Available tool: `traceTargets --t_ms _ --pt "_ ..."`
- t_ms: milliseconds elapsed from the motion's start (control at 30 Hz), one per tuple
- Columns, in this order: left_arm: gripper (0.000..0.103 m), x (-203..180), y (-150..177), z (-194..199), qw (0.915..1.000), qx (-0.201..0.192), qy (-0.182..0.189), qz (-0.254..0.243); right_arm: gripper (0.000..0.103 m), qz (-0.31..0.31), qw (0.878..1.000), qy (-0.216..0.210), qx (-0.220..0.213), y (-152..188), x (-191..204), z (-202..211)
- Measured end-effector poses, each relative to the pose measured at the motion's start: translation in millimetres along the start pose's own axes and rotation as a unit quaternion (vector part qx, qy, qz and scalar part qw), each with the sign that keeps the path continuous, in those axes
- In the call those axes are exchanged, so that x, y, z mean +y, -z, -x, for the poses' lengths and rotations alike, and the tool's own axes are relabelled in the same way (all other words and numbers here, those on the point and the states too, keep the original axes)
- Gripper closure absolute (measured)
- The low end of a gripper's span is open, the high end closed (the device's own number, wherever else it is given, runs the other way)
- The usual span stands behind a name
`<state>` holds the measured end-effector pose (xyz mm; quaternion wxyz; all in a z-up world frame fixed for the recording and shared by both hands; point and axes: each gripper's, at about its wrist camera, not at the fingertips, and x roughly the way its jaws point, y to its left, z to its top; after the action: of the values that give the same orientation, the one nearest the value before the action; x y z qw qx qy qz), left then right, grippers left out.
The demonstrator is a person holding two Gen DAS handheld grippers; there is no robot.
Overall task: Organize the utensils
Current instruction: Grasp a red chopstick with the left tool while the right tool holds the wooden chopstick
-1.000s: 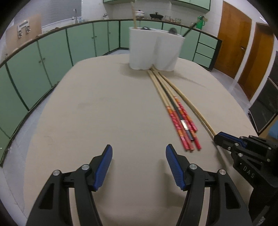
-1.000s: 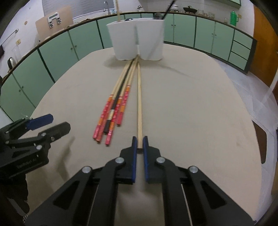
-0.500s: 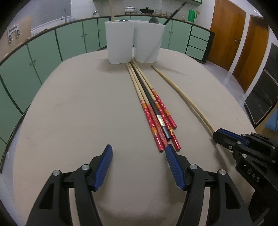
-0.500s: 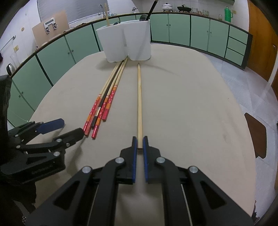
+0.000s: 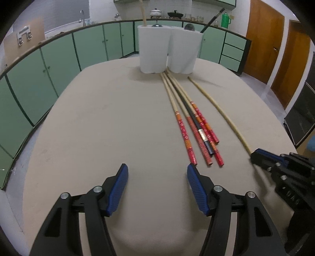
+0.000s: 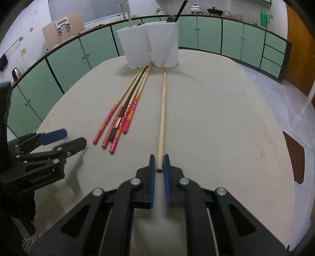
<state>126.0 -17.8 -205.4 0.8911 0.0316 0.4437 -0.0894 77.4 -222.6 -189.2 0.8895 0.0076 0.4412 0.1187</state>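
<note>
A kitchen. Ahead of the claws, past the beige table (image 5: 98, 122), green cabinets (image 5: 59, 59) run under a long counter. On the counter: a tap (image 6: 120, 8) ahead-left, pots (image 5: 156, 12) straight ahead, a green flask (image 6: 263, 18) ahead-right. White tiles behind. Wooden doors (image 5: 263, 41) far right. A white utensil holder (image 6: 149, 44) stands at the table's far end.

- Plain bamboo chopstick (image 6: 161, 120): lies flat on the table, apart from the bundle, thin tip near the holder.
- Red-handled chopsticks (image 5: 194, 126) plus one black chopstick (image 5: 197, 126): bundled flat, tips touching the holder base.
- White two-compartment utensil holder (image 5: 167, 51): upright at the far edge, utensils inside.
</note>
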Motion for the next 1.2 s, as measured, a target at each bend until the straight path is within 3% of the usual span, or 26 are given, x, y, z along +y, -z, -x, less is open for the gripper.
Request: traceTargets --t_ms 433,533,600,633,1000,1200 --pt "0.045 -17 -7 -15 0.9999 0.0 0.007 -0.009 0.094 -0.006 1.0 -0.007 0.001 0 -4 -1" --pt "0.064 -20 -7 -13 0.9999 -0.005 0.011 -0.007 0.093 -0.009 1.0 -0.013 0.002 0 -5 -2" --pt "0.089 -23 -6 -11 0.9997 -0.008 0.024 -0.006 0.095 -0.012 1.0 -0.018 0.003 -1 -6 -3" --pt "0.096 -23 -6 -12 0.9995 -0.008 0.03 -0.005 0.096 -0.013 1.0 -0.02 0.003 -1 -6 -3" --pt "0.097 -25 0 4 0.9995 -0.026 0.016 -0.009 0.097 -0.007 1.0 -0.029 -0.006 -1 -5 14" --pt "0.097 -20 -4 40 0.9976 -0.067 0.006 -0.018 0.097 -0.001 0.999 -0.034 -0.03 -10 -2 38"
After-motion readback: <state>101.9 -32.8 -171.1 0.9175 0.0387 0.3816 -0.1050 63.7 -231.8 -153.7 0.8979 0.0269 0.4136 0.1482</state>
